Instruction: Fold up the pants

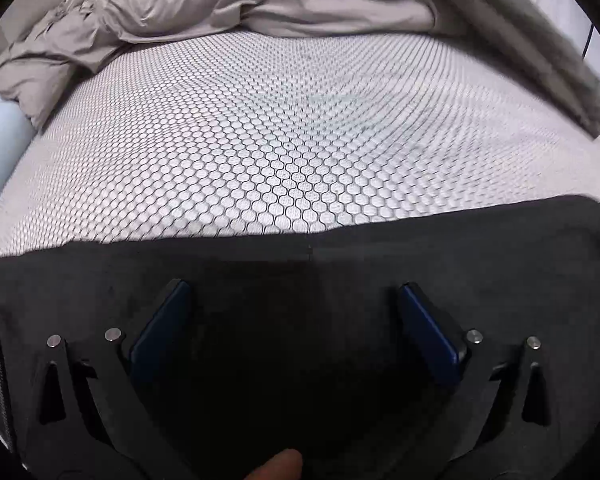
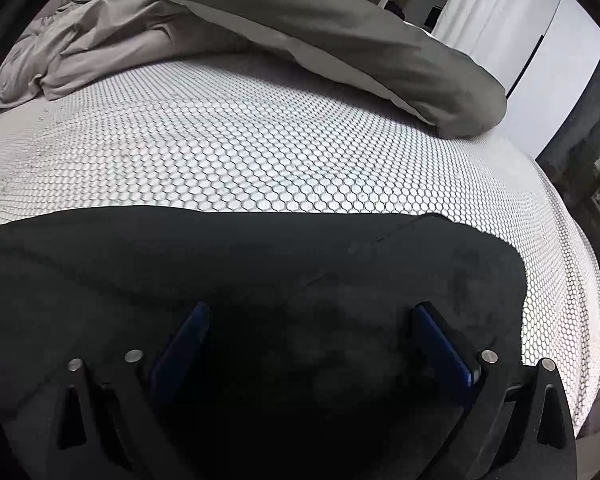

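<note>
A: Pants (image 1: 300, 280) lie flat on the bed (image 1: 260, 140), dark, near edge. Both grippers spread wide, holding nothing.

B: Yep. Left gripper (image 1: 296, 320) & right gripper (image 2: 310, 340) should pinch the far hem evenly, w/o bunching.

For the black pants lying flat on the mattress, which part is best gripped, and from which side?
Probably the far edge of the black pants, coming down from above. That hem lies flat and exposed against the honeycomb mattress, and both the left gripper and right gripper sit over the cloth with jaws wide open. The rounded corner on the right offers a free end.
</note>
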The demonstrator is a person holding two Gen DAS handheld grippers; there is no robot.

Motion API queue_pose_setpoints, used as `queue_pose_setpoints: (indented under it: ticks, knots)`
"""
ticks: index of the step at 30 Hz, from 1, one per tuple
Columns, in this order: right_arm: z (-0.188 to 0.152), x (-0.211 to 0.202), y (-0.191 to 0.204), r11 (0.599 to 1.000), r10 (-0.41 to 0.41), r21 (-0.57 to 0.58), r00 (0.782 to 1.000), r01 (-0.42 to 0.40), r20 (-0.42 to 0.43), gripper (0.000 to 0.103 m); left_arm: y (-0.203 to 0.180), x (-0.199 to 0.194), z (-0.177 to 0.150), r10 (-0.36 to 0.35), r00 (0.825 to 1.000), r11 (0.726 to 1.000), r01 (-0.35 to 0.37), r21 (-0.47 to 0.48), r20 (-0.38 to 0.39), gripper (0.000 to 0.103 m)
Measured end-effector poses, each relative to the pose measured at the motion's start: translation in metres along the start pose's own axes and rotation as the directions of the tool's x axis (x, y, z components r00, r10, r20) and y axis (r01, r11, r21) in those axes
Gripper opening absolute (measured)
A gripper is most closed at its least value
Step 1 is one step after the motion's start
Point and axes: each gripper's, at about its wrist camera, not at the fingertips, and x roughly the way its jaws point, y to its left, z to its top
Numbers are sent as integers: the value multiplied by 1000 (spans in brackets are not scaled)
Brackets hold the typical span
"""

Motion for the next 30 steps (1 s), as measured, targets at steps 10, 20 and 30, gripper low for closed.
queue_pose_setpoints:
  ticks: [10,20,30]
  knots:
    - [-22,-59,91,896,402,-210,916,-391,10,102,-21,-16,-44,-22,999,980,27,196,-26,103]
    - [-35,-30,73,973,146,-176,989,-148,-25,102,52,-47,-82,42,998,994,-46,100,43,103]
    - [-49,-96,112,956,235,-189,972,-226,27,102,59,-100,-114,-195,979,970,183,163,61,102]
